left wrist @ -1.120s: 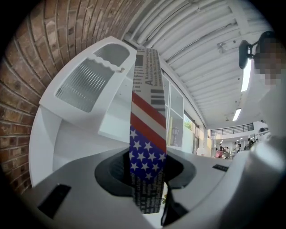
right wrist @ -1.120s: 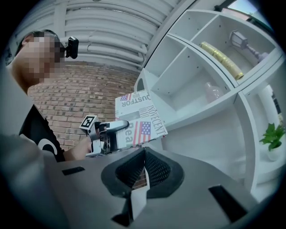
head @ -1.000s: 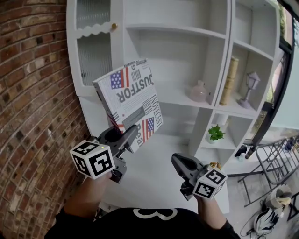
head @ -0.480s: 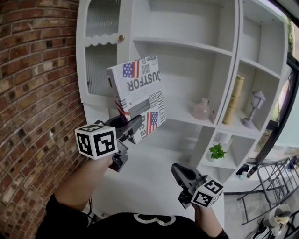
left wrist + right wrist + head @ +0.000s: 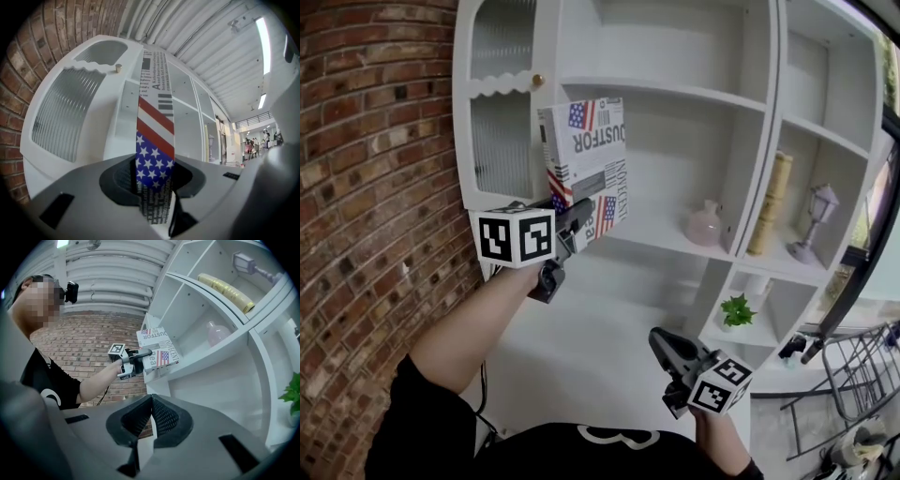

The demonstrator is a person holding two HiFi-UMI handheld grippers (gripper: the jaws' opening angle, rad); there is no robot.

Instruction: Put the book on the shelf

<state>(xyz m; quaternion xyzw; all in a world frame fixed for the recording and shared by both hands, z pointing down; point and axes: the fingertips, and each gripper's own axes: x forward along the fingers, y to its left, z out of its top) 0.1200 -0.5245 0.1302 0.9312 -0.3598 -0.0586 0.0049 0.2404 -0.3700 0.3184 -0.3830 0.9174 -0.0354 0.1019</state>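
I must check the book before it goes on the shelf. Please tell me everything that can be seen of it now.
The book is closed. Its white cover carries black newspaper-style print and American flag patches, and it looks like glossy card. It stands nearly upright, slightly tilted, in front of the white shelf. The left gripper is shut on its lower edge. Whether it touches the shelf I cannot tell.

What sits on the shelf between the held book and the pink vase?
Nothing. In the head view, the stretch of shelf between the book and the pink vase is bare white board; the right gripper view shows the same.
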